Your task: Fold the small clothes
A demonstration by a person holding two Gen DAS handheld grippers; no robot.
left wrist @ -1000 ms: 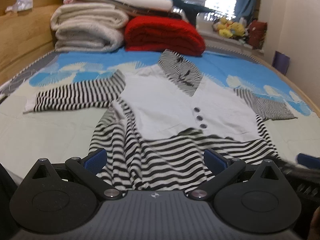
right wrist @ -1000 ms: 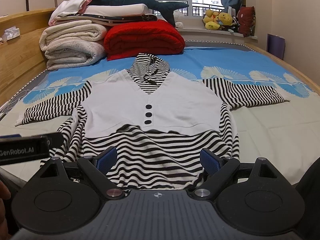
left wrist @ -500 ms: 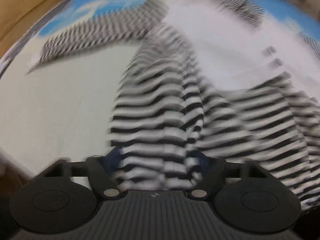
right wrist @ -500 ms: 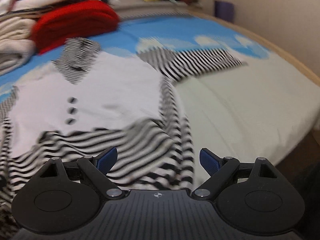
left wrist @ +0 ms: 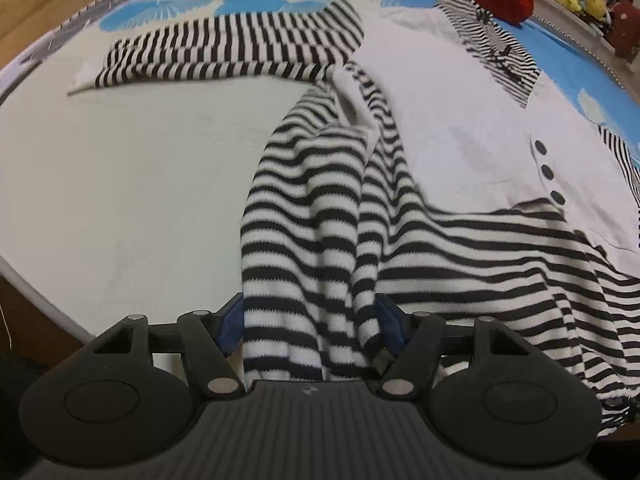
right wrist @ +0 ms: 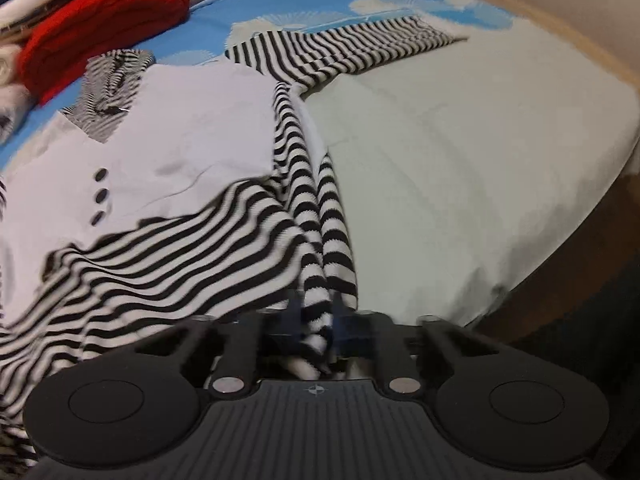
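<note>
Right at the near edge of the bed, the left gripper has just been closing, a thick bunch of the striped top at its hem corner between the blue pads, seemingly gripped. The right gripper has just clamped down tight on the opposite hem corner of the top. Beyond the hem the garment lies face up, white vest panel and three dark buttons showing, both sleeves spread wide. Farther back from the top sits a red blanket. No fold made yet by my reckoning; every fold remains.
</note>
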